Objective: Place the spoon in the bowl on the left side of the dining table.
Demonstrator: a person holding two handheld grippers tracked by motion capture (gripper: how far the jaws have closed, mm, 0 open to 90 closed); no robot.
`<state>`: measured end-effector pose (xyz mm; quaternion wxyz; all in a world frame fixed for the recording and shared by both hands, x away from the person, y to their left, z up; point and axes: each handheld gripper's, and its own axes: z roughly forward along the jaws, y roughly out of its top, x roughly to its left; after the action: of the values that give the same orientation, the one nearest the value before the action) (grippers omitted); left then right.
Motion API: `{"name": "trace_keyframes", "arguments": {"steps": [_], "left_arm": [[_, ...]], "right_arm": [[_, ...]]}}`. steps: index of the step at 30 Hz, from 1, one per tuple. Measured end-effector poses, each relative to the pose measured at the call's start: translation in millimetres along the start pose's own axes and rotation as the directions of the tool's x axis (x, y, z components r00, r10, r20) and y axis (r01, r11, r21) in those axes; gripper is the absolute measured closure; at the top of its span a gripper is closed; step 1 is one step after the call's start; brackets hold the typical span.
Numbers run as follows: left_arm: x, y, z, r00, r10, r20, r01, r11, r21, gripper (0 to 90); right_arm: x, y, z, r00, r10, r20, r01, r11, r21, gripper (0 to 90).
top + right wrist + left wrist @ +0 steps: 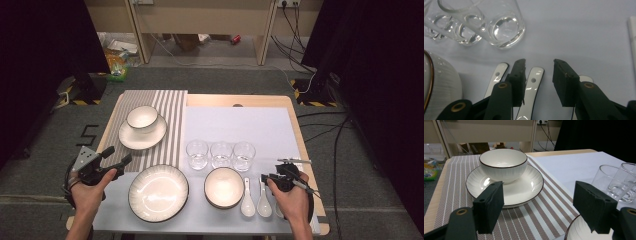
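L to R across the table (pixel 300 145), as I'm seeing it. Far L: I'm holding the left gripper (pixel 116 159) over the table's L edge, jaws standing spread w/ nothing between them; in the left gripper view the left gripper (pixel 539 205) is pointing at the small bowl (pixel 503 163), which is sitting upright in the saucer plate (pixel 524 187) on the striped mat (pixel 456 182). From the high view that bowl (pixel 142 118) and plate (pixel 142 137) are lying on the mat (pixel 172 125) at the back L. Nearer me, just R of the L gripper: large ribbed plate (pixel 158 192) resting on the white sheet (pixel 240 125). Centre: three clear glasses (pixel 220 154) standing upright in a row, close together; in front of them a second bowl (pixel 223 187). R of that bowl: two white spoons, left spoon (pixel 247 202) and right spoon (pixel 263 200), lying side by side, handles pointing away from me. Far R: I'm holding the right gripper (pixel 265 178) down at the handle end of the right spoon. In the right gripper view the right gripper (pixel 539 75) is partly spread, jaws straddling the right spoon's handle (pixel 532 82), L pad at its edge, R pad apart from it, not pinching yet; left spoon's handle (pixel 496 77) lying just outside the L jaw, glasses (pixel 499 27) beyond.
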<state>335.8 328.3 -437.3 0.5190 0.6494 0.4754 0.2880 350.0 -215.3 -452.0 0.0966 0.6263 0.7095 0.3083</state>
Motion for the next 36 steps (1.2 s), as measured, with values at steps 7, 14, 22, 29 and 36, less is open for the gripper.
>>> {"name": "trace_keyframes", "arguments": {"steps": [7, 14, 22, 29, 36], "left_arm": [[0.2, 0.4, -1.3, 1.0000, -0.002, 0.003, 0.002, 1.0000, 0.001, 24.0], [0.1, -0.2, -0.7, 1.0000, -0.002, 0.002, 0.002, 1.0000, 0.004, 24.1], [0.7, -0.8, -0.5, 1.0000, -0.005, 0.000, 0.005, 1.0000, 0.005, 24.3], [1.1, -1.7, 0.2, 1.0000, -0.007, 0.002, 0.007, 1.0000, 0.005, 24.3], [0.3, -1.6, -0.4, 1.0000, -0.007, 0.003, 0.007, 1.0000, 0.004, 24.4]], "right_arm": [[-0.3, -2.5, 6.4, 0.9996, 0.025, -0.015, -0.024, 0.997, 0.069, 68.8], [-0.4, -2.6, 6.0, 0.9990, 0.037, -0.025, -0.035, 0.994, 0.100, 74.3], [0.3, -2.7, 5.7, 0.9970, 0.065, -0.043, -0.059, 0.991, 0.122, 76.3], [1.9, -2.8, 4.9, 0.9957, 0.082, -0.044, -0.075, 0.988, 0.137, 78.6], [4.3, -3.9, 12.6, 0.9923, 0.097, -0.077, -0.082, 0.981, 0.177, 77.0]]}}
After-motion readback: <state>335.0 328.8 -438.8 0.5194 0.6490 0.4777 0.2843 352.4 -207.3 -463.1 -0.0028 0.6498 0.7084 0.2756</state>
